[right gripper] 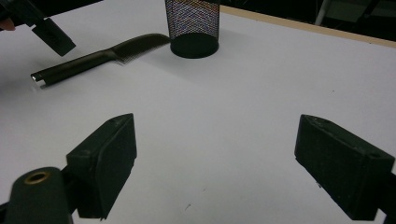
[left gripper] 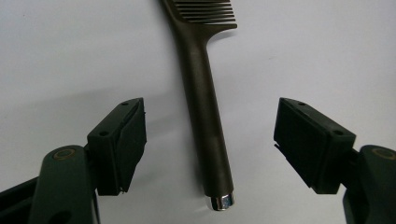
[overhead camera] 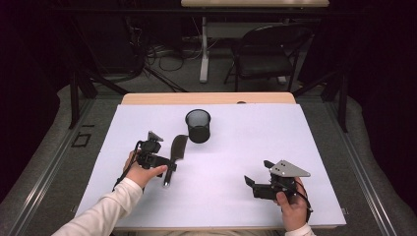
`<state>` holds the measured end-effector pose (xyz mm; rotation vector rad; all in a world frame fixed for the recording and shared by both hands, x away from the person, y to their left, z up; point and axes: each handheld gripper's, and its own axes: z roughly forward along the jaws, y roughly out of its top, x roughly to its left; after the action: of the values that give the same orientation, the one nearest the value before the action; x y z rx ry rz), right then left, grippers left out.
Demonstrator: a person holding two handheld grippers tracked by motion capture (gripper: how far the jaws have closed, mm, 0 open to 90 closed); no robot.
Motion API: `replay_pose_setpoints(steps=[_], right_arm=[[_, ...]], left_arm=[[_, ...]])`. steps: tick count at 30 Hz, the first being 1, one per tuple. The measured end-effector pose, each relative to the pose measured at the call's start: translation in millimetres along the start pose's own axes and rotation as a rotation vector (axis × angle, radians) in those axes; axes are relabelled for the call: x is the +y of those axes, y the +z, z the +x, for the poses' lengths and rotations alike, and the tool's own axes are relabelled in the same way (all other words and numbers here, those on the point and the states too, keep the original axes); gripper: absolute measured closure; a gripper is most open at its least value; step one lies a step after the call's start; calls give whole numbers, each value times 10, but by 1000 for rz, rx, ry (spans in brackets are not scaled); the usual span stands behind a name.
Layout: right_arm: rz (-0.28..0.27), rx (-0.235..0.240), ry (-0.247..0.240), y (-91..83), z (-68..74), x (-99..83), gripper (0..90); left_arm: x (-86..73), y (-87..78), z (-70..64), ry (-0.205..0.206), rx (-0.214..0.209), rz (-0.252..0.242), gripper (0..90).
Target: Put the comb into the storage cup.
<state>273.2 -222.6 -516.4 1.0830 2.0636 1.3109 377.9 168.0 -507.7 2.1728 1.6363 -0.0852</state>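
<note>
Comb (overhead camera: 175,155) lies flat on the white surface (overhead camera: 236,147), just left of the mesh cup (overhead camera: 198,126), its handle between our left tongs (left gripper: 210,140), which stand apart without touching it. Our right tongs (overhead camera: 259,178) also stand apart, over bare surface, well clear of every edge.
</note>
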Motion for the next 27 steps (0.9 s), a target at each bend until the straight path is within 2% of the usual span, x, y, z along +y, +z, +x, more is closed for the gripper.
replay_pose_setpoints(steps=[9, 13, 21, 27], right_arm=[[5, 3, -2, 0, -1, -1, 138], [6, 5, -3, 0, -2, -2, 139], [7, 7, -3, 2, 2, -1, 140], [8, 8, -3, 2, 0, -2, 140]], left_arm=[[21, 33, -1, -27, 11, 22, 266], [20, 34, -2, -29, 20, 26, 331], [9, 71, -15, -36, -13, 63, 401], [2, 122, -27, -44, -2, 82, 455]])
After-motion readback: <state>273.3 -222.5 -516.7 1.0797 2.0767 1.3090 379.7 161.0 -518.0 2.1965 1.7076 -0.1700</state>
